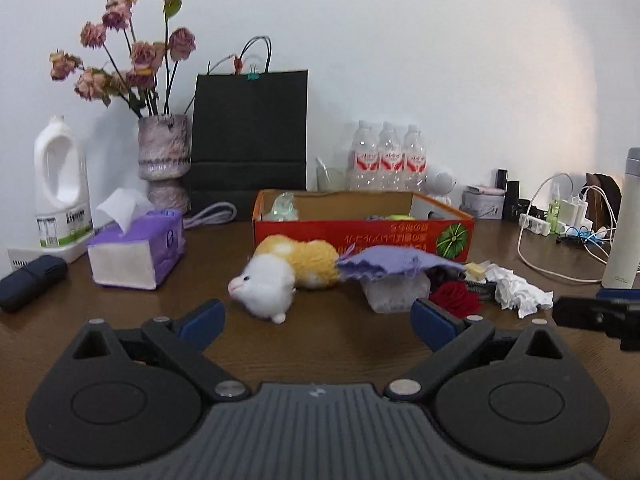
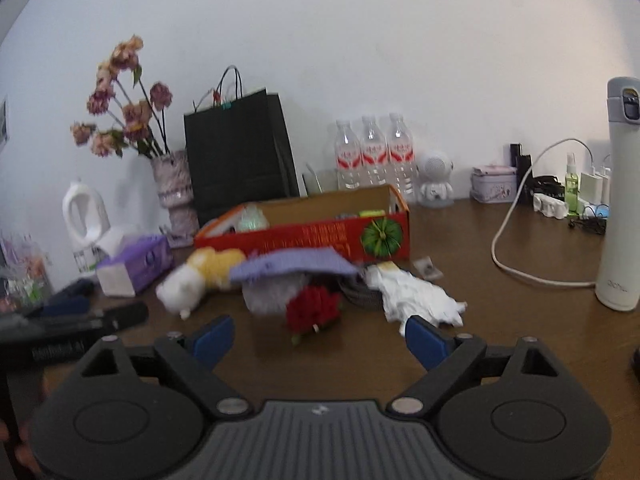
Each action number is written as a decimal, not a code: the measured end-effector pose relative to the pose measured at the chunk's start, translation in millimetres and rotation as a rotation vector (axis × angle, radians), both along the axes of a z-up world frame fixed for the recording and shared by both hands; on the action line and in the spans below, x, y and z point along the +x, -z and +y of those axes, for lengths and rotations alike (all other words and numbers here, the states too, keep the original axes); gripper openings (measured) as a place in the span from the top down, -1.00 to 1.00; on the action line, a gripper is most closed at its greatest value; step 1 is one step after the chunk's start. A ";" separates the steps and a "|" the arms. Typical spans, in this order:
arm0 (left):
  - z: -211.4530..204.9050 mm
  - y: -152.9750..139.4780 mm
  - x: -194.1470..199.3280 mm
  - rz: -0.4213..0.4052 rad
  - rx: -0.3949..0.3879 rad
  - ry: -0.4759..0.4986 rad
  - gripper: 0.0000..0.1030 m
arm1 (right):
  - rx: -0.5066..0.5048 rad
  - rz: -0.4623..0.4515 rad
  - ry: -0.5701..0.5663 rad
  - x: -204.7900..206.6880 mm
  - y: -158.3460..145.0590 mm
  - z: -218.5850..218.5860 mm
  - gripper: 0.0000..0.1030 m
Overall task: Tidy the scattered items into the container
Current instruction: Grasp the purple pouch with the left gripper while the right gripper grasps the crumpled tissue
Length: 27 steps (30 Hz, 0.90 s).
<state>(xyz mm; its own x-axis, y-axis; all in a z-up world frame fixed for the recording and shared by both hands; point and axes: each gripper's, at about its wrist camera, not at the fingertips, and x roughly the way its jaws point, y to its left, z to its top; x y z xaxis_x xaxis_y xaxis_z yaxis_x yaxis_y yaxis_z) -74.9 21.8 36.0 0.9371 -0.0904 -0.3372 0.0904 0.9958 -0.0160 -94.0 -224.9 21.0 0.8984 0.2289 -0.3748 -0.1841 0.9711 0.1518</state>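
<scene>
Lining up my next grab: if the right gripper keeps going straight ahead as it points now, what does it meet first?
Most likely the red flower, lying just ahead between the open fingers of the right gripper. The translucent item under the purple cloth sits right behind it. Depth is uncertain in the blurred fisheye view.

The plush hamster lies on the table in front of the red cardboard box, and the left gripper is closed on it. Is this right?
Not quite. The plush hamster does lie on the table in front of the red cardboard box, but the left gripper is open and short of it, holding nothing. The left wrist view shows its blue fingertips spread wide apart.
</scene>
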 end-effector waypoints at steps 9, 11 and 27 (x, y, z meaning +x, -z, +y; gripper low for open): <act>-27.7 -4.9 51.0 0.032 0.024 0.113 -0.68 | -0.149 0.089 0.088 100.5 -5.9 -31.1 -0.46; -33.5 -7.4 75.2 0.085 -0.012 0.150 -0.60 | -0.128 0.152 0.084 124.0 1.9 -37.0 -0.43; -4.4 12.9 180.9 0.433 -0.537 0.110 0.80 | -0.092 0.195 0.048 141.6 25.3 -39.3 0.55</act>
